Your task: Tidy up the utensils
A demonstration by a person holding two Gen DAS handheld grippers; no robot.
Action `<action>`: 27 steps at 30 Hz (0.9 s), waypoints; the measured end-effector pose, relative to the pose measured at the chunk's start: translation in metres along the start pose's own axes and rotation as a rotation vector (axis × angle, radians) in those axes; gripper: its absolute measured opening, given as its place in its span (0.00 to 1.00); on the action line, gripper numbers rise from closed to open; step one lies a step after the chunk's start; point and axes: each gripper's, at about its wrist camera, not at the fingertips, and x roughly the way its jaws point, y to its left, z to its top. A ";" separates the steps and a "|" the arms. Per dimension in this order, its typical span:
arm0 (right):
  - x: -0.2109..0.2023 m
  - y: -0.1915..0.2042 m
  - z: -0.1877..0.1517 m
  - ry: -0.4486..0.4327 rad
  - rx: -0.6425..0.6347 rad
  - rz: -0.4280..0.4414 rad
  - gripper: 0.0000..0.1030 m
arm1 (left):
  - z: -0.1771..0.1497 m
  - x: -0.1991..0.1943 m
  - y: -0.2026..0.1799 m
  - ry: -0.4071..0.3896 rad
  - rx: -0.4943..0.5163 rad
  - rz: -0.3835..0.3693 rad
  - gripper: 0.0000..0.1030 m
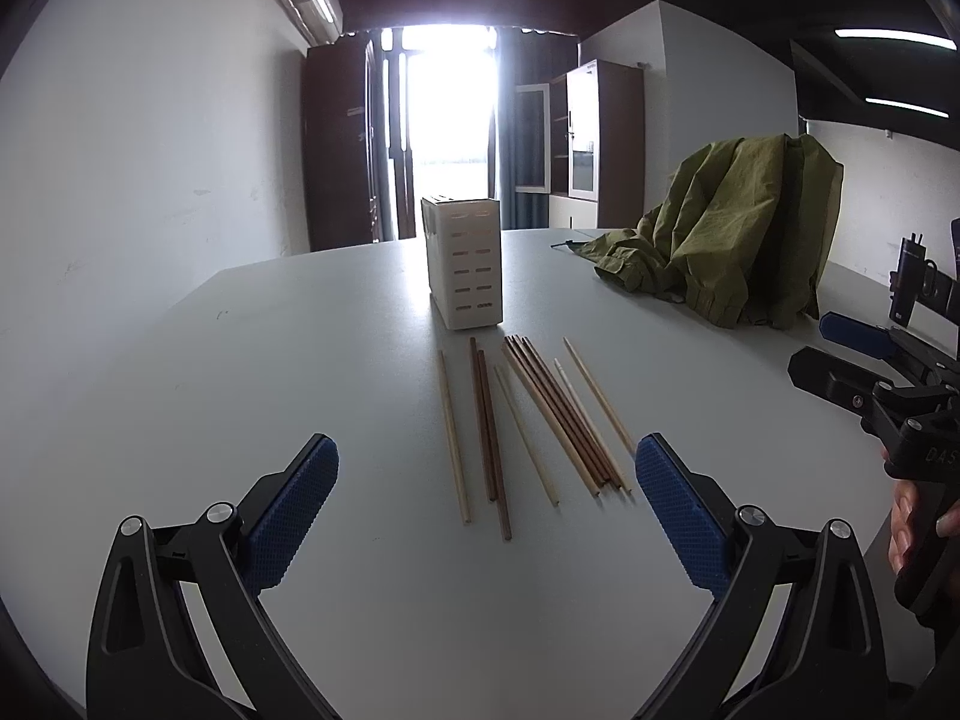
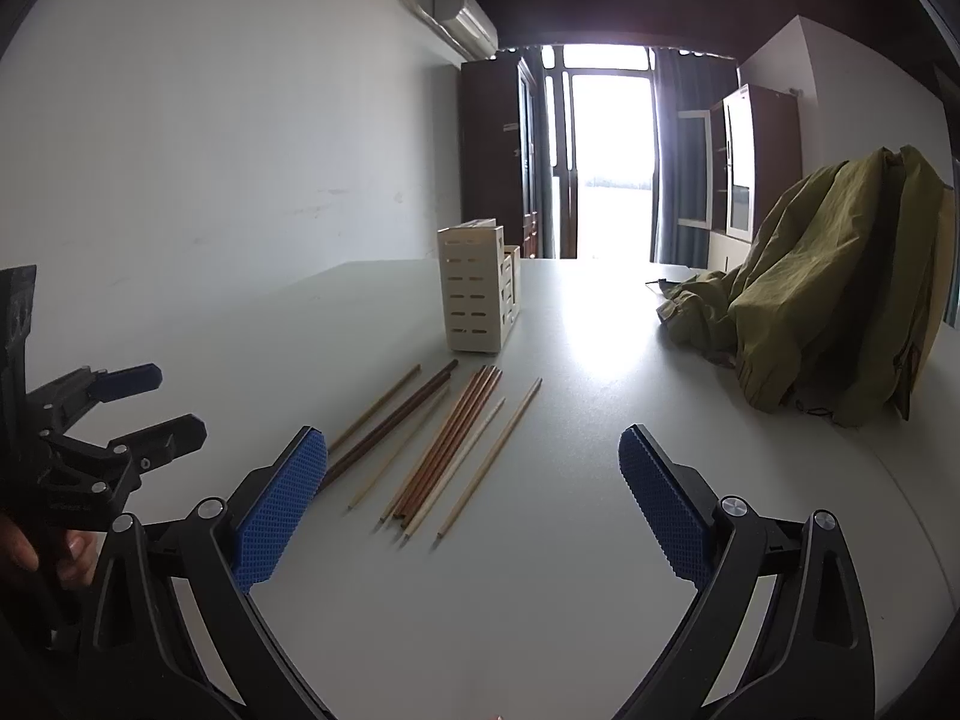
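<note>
Several wooden chopsticks [image 1: 540, 420], pale and dark brown, lie side by side on the white table [image 1: 240, 390]. Behind them stands a cream slotted utensil holder [image 1: 463, 264], upright. My left gripper [image 1: 486, 480] is open and empty, hovering just in front of the chopsticks' near ends. In the right wrist view the chopsticks [image 2: 444, 450] lie ahead and slightly left of my open, empty right gripper [image 2: 474, 468], with the holder [image 2: 478, 294] beyond them. Each gripper shows in the other's view: the right one [image 1: 840, 354] and the left one [image 2: 150, 408].
A crumpled olive-green jacket [image 1: 732, 234] is heaped on the table's right side, also in the right wrist view [image 2: 840, 300]. A small black device [image 1: 909, 282] stands at the far right edge. A white wall runs along the table's left side.
</note>
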 end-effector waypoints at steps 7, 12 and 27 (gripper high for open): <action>0.000 0.001 0.000 0.011 0.003 -0.003 0.96 | -0.001 -0.003 0.002 -0.009 -0.020 0.007 0.95; -0.001 0.000 0.000 0.008 -0.007 -0.012 0.96 | 0.000 -0.004 0.003 -0.018 -0.026 0.001 0.95; 0.009 -0.006 0.006 0.006 -0.005 -0.034 0.96 | 0.002 0.012 0.010 0.034 -0.029 0.001 0.95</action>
